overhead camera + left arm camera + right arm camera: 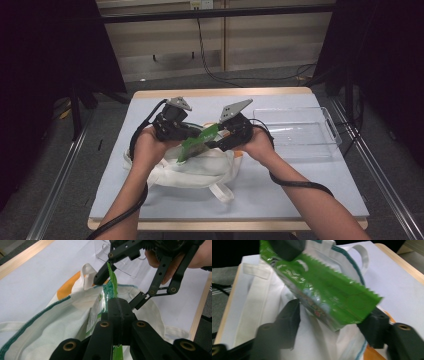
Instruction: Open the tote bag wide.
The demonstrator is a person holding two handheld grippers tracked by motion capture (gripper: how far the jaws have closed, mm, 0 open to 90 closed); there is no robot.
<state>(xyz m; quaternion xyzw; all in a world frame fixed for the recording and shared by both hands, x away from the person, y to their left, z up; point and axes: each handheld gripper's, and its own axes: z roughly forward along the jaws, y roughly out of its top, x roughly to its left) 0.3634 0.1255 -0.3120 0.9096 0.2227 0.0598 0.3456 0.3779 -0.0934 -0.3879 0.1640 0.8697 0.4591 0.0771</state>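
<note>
The green snack packet (199,142) is halfway out of the white tote bag (200,170) on the tabletop (300,175), the left gripper (186,131) clenched on its edge. The right gripper (332,322) straddles the packet's top, jaws apart, apparently not yet pinching. Best to close low on the sealed edge before the left lets go, with the clear tray (300,131) just beyond the bag.

The green packet (322,295) looked like glossy, crinkled plastic film; the white bag (200,170) was matt woven cloth; the tray (300,132) was clear plastic.
</note>
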